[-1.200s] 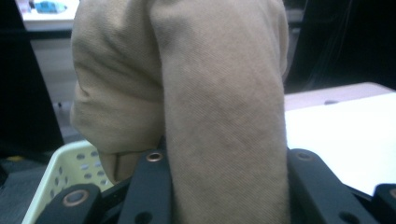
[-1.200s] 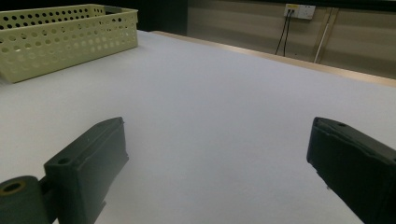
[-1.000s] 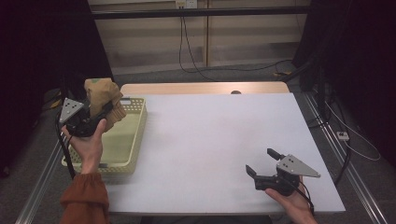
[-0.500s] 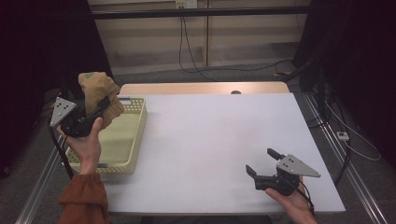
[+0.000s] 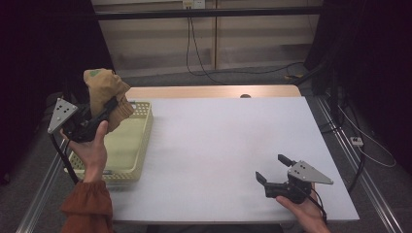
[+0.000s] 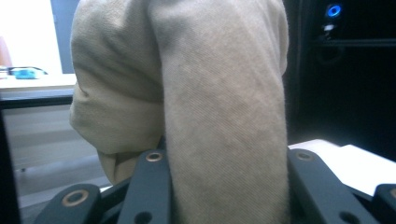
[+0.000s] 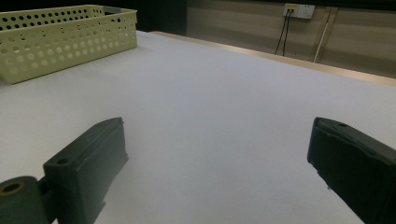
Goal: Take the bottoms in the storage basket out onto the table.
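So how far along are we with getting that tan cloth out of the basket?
Done: the left tool is shut on the tan cloth and holds it in the air above the yellow basket, clear of its rim. In hand: carrying the cloth. Left: setting it down, probably on the white table, where the right tool waits open and holds nothing.

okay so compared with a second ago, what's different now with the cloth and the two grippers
The left gripper, still shut on the tan cloth, has lifted it higher and drawn it toward the left edge of the high view, so the bundle now hangs mostly clear of the yellow basket. Nothing was released or newly taken. The right gripper has stayed put near the table's front right corner, jaws open and empty, and the basket has not shifted.
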Demonstrator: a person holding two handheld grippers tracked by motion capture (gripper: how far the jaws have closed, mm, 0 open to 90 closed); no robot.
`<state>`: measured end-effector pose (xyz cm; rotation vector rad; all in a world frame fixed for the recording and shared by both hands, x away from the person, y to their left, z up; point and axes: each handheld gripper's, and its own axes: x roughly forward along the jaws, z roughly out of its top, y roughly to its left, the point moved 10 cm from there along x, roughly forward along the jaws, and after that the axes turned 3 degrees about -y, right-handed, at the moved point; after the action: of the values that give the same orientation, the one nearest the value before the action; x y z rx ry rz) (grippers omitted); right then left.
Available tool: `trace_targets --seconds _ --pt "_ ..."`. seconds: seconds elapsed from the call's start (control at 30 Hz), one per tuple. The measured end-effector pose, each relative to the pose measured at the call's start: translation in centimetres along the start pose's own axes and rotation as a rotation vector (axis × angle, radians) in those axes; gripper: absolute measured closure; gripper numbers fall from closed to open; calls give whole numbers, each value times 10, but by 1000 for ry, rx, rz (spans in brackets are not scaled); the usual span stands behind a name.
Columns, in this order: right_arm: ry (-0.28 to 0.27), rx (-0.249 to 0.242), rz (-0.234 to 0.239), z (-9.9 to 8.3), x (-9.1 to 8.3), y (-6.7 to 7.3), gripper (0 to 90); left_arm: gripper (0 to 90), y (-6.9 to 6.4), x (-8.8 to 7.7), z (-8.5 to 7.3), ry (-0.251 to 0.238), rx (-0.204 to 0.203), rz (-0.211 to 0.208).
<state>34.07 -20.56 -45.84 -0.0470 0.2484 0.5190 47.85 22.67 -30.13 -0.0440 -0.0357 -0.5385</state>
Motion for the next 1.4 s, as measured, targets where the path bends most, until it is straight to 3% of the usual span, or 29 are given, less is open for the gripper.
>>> trace_targets --seconds 0.13,0.27,0.83,1.27,1.4 --pt "2 -2 1 0 0 0 44 657 -10 3 2 9 -30 -53" --pt "2 -2 4 0 0 1 44 655 -18 7 1 25 -21 -83" --pt "2 -4 4 0 0 1 44 656 -42 10 14 22 -41 -126" --pt "1 -4 4 0 0 1 44 657 -57 11 18 42 -24 -149" --pt "2 -4 4 0 0 1 43 656 -60 11 19 39 -45 -173"
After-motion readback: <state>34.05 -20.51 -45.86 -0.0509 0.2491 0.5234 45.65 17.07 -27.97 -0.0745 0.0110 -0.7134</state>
